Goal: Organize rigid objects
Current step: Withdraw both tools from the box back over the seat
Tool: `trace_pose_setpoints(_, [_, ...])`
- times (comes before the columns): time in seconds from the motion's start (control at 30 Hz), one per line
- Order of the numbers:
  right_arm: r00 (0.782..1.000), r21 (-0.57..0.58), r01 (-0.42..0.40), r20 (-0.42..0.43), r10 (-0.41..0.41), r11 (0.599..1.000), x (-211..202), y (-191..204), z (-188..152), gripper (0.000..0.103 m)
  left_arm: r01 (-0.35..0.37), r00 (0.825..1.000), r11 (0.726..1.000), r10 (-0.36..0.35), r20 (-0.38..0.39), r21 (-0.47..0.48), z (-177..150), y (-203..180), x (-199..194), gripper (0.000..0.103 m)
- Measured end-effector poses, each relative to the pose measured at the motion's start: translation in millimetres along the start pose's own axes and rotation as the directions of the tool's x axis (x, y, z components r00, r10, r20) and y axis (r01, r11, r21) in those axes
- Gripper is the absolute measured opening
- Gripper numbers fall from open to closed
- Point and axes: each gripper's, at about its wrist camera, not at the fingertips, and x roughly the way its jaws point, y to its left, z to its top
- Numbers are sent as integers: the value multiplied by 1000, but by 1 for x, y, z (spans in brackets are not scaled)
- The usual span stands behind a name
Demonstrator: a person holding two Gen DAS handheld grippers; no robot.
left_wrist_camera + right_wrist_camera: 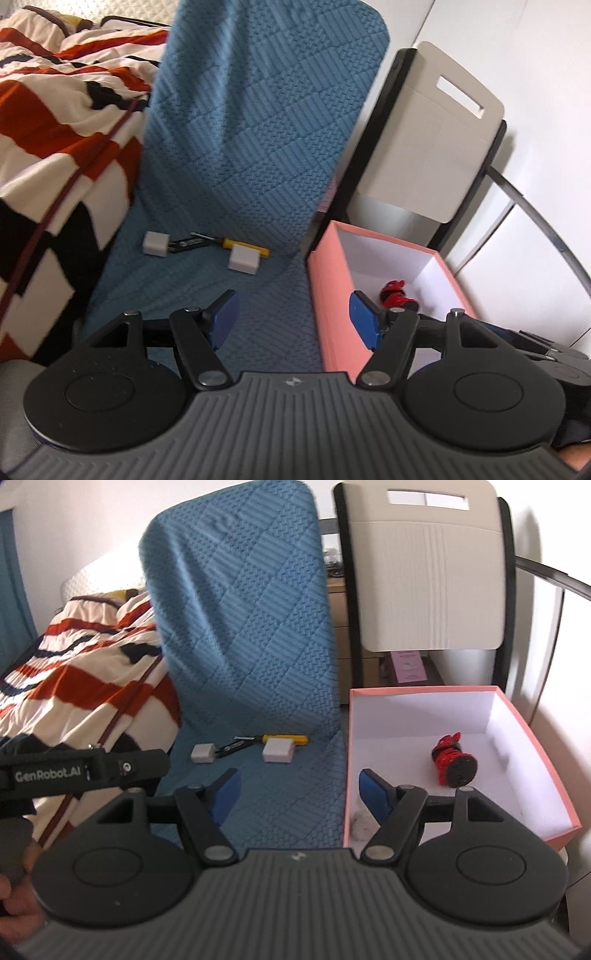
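On the blue-covered chair seat (207, 291) (280, 797) lie two white charger blocks (156, 243) (243, 260) (202, 753) (277, 753), a black tool (186, 242) (234, 746) and a yellow utility knife (240, 245) (286, 739). A pink box (334, 295) (537, 749) stands to the right with a red-and-black spool (397, 295) (453, 762) inside. My left gripper (295, 317) is open and empty, near the box's left wall. My right gripper (299, 794) is open and empty, over the seat's front by the box.
A bed with a red, white and black striped quilt (55, 147) (85, 675) lies to the left. A second chair with a beige back (432, 133) (428, 583) stands behind the box. The left gripper's body (81, 770) shows at left in the right wrist view.
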Motion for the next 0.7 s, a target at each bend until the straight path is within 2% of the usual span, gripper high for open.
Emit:
trace_pose_setpoints(0.3, [998, -24, -48, -38, 47, 999, 2, 24, -9, 72, -64, 998, 997, 64, 6, -52, -11, 36, -13, 71])
trace_pose_setpoints(0.33, [998, -27, -54, -43, 53, 998, 3, 27, -8, 74, -71, 997, 996, 71, 7, -55, -11, 39, -13, 71])
trace_pose_setpoints(0.37, [997, -29, -58, -45, 56, 998, 3, 29, -6, 86, -80, 997, 995, 81, 7, -59, -10, 42, -12, 71])
trace_pose_setpoints(0.43, [997, -30, -71, -41, 70, 997, 2, 33, -2, 95, -97, 995, 993, 98, 9, -66, -9, 47, -11, 71])
trace_pose_setpoints(0.57, [990, -31, -138, -48, 136, 990, 0, 40, 8, 95, -125, 992, 990, 126, 8, -68, -4, 51, -5, 71])
trace_pose_setpoints(0.7, [985, -45, -148, -93, 143, 988, 3, 48, 16, 95, -145, 989, 987, 145, 2, -64, 0, 52, 2, 71])
